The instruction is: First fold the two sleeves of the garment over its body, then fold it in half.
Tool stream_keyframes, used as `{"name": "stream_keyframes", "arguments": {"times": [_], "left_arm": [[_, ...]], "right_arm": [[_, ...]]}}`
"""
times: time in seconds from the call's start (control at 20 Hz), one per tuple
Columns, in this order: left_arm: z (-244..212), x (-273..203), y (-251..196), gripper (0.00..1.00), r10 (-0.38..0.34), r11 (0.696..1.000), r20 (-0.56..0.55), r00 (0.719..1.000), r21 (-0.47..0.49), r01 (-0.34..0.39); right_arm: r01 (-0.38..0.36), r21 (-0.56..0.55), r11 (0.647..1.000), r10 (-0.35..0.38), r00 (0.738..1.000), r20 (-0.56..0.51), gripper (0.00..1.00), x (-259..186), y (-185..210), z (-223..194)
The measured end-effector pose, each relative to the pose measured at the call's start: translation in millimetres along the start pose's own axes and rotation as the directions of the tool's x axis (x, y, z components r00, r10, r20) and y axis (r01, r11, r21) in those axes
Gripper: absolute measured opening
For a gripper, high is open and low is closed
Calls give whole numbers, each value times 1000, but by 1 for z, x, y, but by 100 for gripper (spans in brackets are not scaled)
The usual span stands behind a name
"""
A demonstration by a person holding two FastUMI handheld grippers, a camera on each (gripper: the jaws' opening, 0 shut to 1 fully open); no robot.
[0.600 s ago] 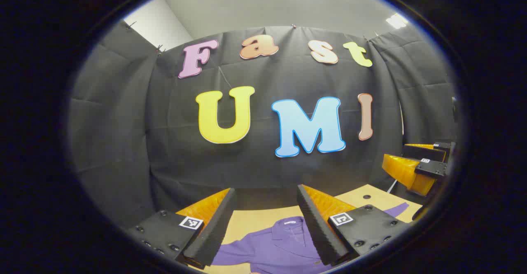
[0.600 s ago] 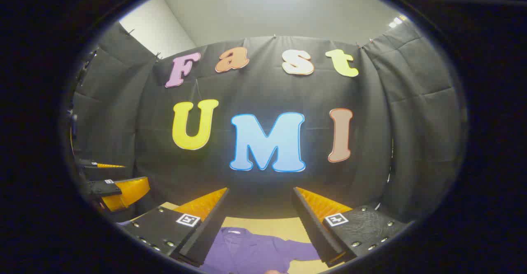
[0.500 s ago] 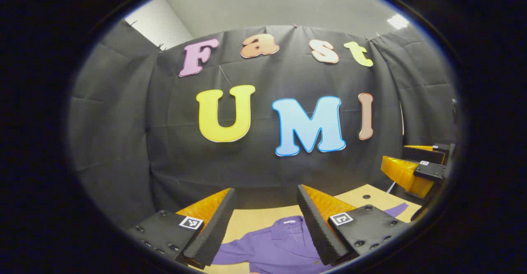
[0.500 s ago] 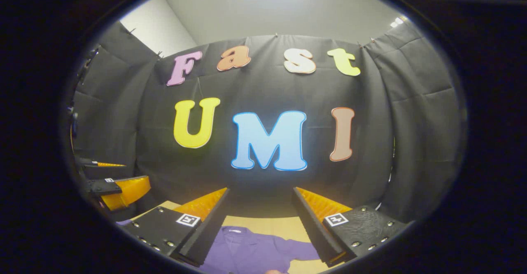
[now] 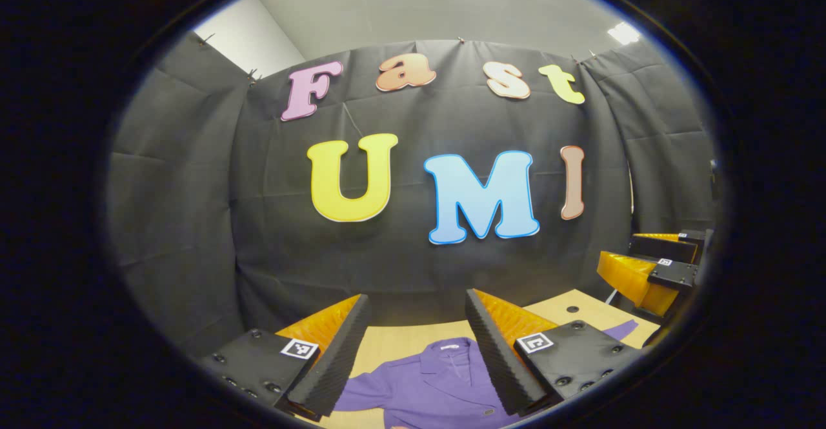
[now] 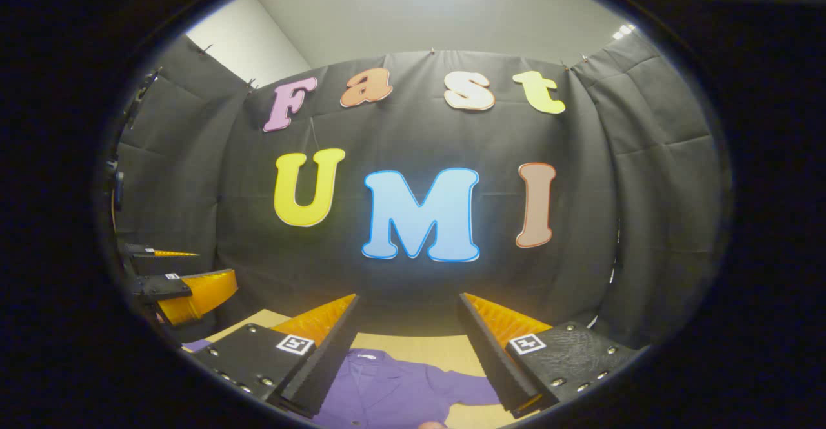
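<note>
- Left gripper [image 5: 418, 322]: fingers spread wide, holding nothing, raised above the purple shirt [image 5: 426, 387].
- Right gripper [image 6: 408, 324]: likewise wide apart and empty.
- Shirt: flat on the wooden table [image 5: 393, 342], collar toward its far edge.

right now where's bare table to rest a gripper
Bare tan wooden table lies between the purple collared shirt and the black cloth wall, and beyond the sleeve near a small hole. The shirt covers the near middle.

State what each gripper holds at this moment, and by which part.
Nothing is held. The left gripper and right gripper are both open, raised above the purple shirt, which lies flat on the table with sleeves unfolded.
</note>
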State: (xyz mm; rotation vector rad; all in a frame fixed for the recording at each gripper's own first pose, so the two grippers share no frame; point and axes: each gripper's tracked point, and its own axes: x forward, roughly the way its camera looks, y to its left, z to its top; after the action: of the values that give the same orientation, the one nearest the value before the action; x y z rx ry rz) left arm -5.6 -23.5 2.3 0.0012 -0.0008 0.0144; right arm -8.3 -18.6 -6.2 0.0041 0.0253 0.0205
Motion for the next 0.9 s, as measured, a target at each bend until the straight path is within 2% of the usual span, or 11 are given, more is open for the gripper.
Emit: {"name": "stream_keyframes", "arguments": {"times": [0.55,0.9], "left_arm": [[-1,0,-19,100,10,1000,1,1000,13,-10],[0,0,-27,100,22,999,4,1000,24,-22]], "right_arm": [[14,5,1000,-14,1000,-13,94,-1,-30,-8],[98,-1,995,-98,992,-81,94,7,-91,-47]]}}
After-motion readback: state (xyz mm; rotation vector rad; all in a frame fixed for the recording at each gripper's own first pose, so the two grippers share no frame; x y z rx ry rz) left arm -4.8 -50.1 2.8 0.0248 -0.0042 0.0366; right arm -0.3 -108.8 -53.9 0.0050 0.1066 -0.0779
